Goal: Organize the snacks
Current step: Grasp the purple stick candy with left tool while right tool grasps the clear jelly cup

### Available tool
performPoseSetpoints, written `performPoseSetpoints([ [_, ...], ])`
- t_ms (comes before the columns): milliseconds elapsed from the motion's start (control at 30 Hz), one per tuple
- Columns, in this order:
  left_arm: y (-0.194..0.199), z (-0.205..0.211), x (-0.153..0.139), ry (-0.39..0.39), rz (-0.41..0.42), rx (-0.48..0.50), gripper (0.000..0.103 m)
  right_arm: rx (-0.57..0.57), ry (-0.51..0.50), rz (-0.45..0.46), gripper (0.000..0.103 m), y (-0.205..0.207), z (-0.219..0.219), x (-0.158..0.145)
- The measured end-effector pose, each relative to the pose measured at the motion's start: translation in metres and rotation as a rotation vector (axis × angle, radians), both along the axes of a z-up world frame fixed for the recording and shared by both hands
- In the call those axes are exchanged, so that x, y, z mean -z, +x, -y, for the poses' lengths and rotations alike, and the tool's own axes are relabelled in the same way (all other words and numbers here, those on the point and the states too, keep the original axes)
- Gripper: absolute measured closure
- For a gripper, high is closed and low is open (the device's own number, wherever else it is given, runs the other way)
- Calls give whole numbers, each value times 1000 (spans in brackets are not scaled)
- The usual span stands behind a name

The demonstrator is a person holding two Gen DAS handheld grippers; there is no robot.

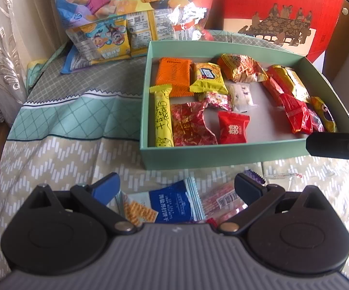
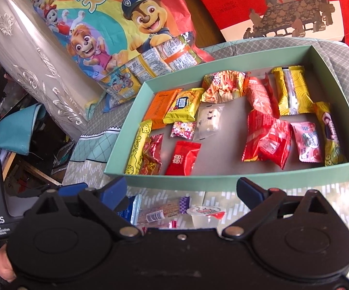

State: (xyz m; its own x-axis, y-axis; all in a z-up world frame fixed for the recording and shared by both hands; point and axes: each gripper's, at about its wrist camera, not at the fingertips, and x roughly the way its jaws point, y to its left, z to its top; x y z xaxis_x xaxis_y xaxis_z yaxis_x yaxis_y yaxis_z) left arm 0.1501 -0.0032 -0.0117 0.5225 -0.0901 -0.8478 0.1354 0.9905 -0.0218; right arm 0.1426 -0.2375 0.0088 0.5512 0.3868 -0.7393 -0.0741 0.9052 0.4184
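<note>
The black left gripper (image 1: 176, 184) and the black right gripper (image 2: 181, 189) both hang with jaws spread wide (nothing between them).

Sunlit patterned tablecloth (image 1: 65, 120), embroidered curtain (image 1: 3, 55) alongside

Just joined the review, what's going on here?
A person with two handheld tongs is sorting snacks into a green box. Both the left tongs and right tongs are open and empty, hovering in front of the box above loose snacks on the cloth: a blue packet and a jelly cup. The box already holds many.
</note>
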Motion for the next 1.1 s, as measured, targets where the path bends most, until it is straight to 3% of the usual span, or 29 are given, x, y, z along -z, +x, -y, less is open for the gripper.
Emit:
performPoseSetpoints([
  [267,-12,-19,17,6,-33,-41,0,34,0,-89,4,-13,4,36],
  [367,-13,-20,22,24,-35,-34,0,47,-36,-81,5,-17,0,45],
  [500,-12,-20,26,21,-43,-30,0,55,-67,-88,18,-16,-5,55],
  [700,-10,-13,28,38,-36,0,0,22,-99,-87,47,-6,-21,65],
  [800,-8,-8,28,44,-32,20,0,13,-115,-73,66,-3,-25,67],
  [933,-7,7,27,63,-6,74,2,24,-109,-69,68,-2,-18,68],
  [1100,-5,37,26,100,23,184,19,66,-117,-70,68,-7,5,67],
])
